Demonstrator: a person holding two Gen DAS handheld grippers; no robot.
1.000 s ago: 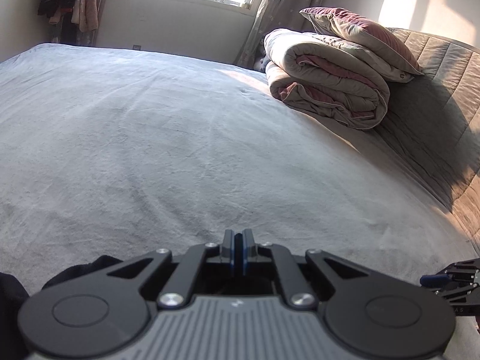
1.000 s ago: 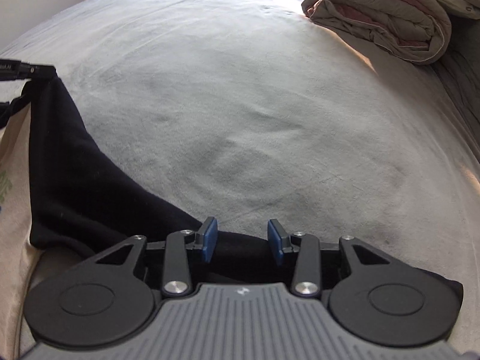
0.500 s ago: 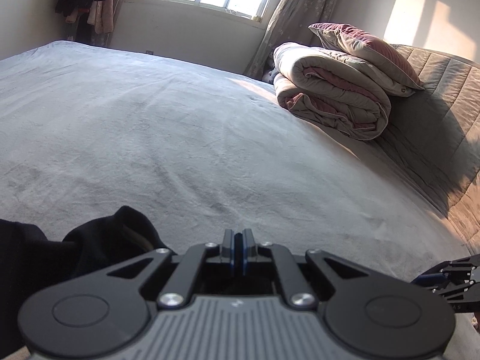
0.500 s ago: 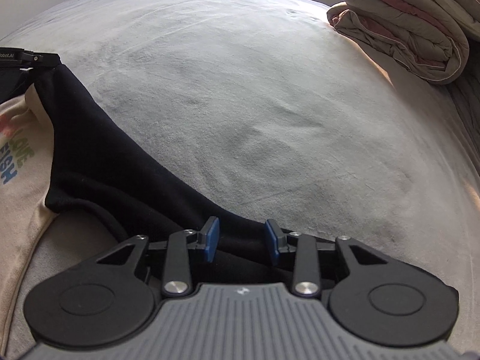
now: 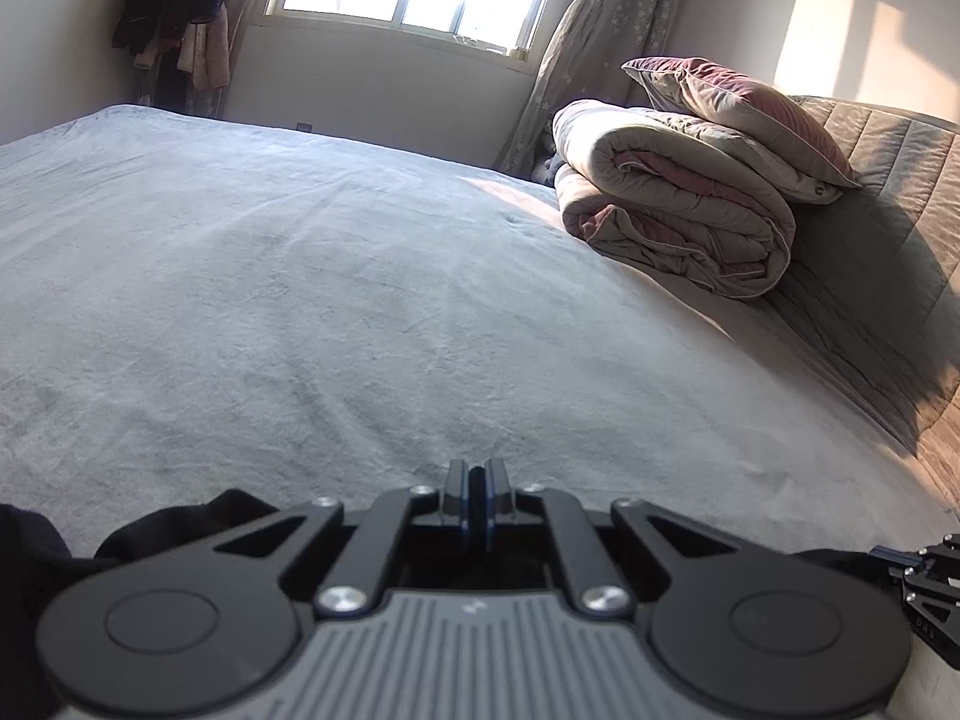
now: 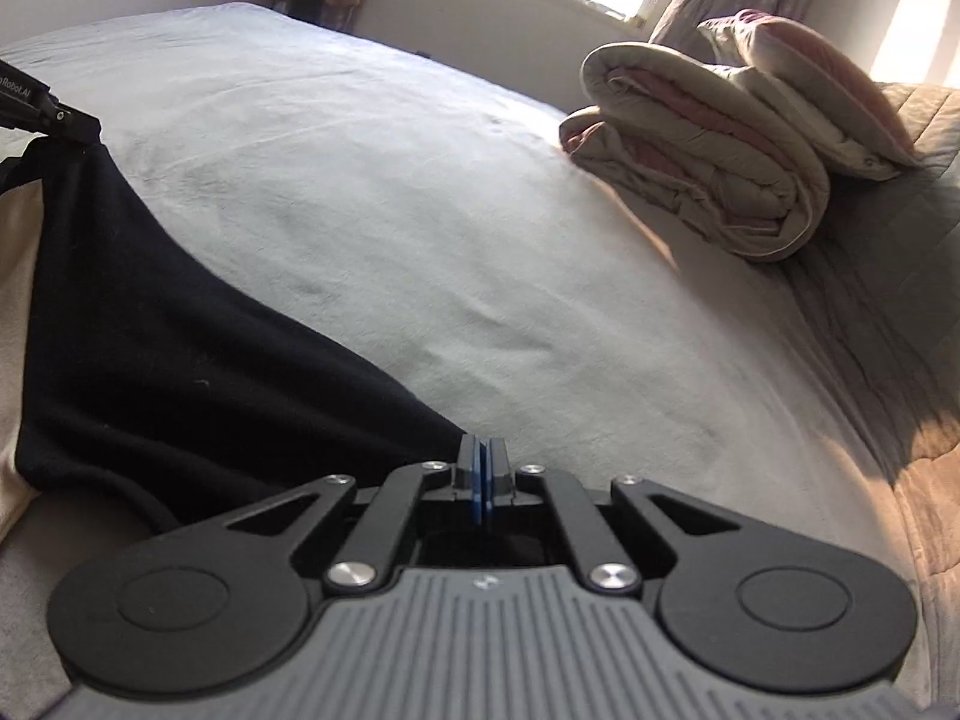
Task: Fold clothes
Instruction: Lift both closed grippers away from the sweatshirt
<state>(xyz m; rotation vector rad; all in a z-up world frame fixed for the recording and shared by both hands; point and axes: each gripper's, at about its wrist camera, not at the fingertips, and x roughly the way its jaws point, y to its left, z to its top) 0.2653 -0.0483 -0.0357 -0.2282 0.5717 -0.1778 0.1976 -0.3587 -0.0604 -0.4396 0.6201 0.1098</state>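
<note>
A black garment (image 6: 180, 360) lies on the grey bed (image 6: 420, 210), its edge stretched between my two grippers. In the right wrist view my right gripper (image 6: 482, 468) has its jaws closing tight, blue pads together on the cloth's near edge. My left gripper (image 6: 36, 105) shows at the far left of that view, pinching the garment's other corner. In the left wrist view the left gripper (image 5: 478, 480) is shut, with black cloth (image 5: 198, 522) bunched under its left side. A beige printed garment (image 6: 15, 252) lies under the black one.
A folded duvet (image 5: 672, 210) with a pillow (image 5: 738, 114) on top sits at the bed's far right, against a quilted headboard (image 5: 888, 210). Clothes hang (image 5: 174, 6) in the far left corner beside a window. The right gripper's tip (image 5: 924, 570) shows at the lower right.
The right jaws went from apart over the black cloth's edge to pressed together on it. The right view tilted up, showing more of the room. The left gripper stayed shut.
</note>
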